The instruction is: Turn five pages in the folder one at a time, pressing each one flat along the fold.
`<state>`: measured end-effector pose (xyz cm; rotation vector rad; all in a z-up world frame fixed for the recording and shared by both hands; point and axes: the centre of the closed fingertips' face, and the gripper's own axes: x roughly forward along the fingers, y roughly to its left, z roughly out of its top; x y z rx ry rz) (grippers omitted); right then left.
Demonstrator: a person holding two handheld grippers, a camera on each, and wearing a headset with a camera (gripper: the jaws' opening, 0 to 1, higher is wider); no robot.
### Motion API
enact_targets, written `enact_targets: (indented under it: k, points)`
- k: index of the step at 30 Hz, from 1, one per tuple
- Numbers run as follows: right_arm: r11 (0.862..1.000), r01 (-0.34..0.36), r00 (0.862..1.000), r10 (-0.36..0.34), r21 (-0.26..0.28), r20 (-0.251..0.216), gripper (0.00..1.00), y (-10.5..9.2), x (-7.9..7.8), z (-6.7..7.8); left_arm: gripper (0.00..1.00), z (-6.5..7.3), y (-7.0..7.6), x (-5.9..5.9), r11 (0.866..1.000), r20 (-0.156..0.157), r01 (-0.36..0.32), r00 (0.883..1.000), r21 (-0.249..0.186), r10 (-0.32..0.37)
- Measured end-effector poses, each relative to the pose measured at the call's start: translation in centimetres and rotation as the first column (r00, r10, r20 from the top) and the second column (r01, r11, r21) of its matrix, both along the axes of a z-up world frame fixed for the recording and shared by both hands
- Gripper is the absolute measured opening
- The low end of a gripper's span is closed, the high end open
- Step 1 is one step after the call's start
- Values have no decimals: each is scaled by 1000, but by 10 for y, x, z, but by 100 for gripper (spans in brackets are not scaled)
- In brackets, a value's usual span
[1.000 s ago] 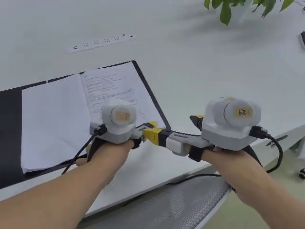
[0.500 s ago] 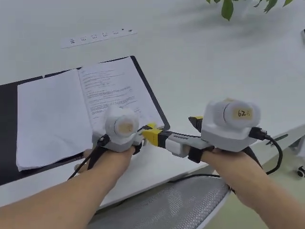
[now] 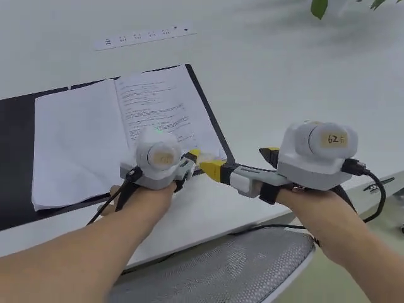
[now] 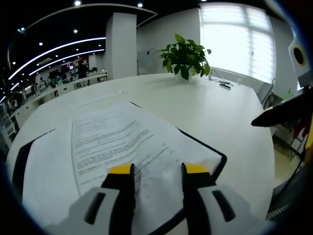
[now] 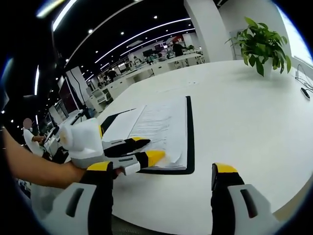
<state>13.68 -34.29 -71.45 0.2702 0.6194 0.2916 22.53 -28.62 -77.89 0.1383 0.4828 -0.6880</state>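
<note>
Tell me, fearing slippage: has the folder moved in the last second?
No. The folder keeps its place below the power strip; only the view shifted.

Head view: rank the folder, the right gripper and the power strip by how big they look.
Folder, largest.
Right gripper, second, though it is nearest the camera.
Power strip, smallest, lying farthest back.

Head view above, down; gripper views low, fwd; share folder [image 3: 113, 139].
</note>
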Motion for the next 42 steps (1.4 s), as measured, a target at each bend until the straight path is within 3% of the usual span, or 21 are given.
enact_targets:
  k: [8,13,20,22,33,38,42]
  points:
    - [999,-49,999,49,14,-18,76,7,9,-7,32,1,2,2,1000,0,-16,1000,-15,16]
    - [996,-74,996,75,49,-36,63,16,18,-14,30,0,3,3,1000,-5,-21,1000,-23,21]
    - [991,-73,991,84,108,-101,45,27,26,-28,29,-1,3,4,999,-7,-29,1000,-28,28]
    - [990,-64,990,79,124,-119,43,27,32,-36,29,-1,2,3,999,-7,-29,1000,-30,28]
    - [980,14,982,23,197,-189,33,30,35,-49,29,-1,3,3,999,-7,-31,1000,-33,31]
    - [970,79,978,-32,228,-205,22,25,41,-53,30,-1,3,4,999,-10,-31,999,-32,31]
    - [953,140,969,-76,269,-235,17,21,42,-53,30,-1,3,4,999,-14,-30,999,-28,29]
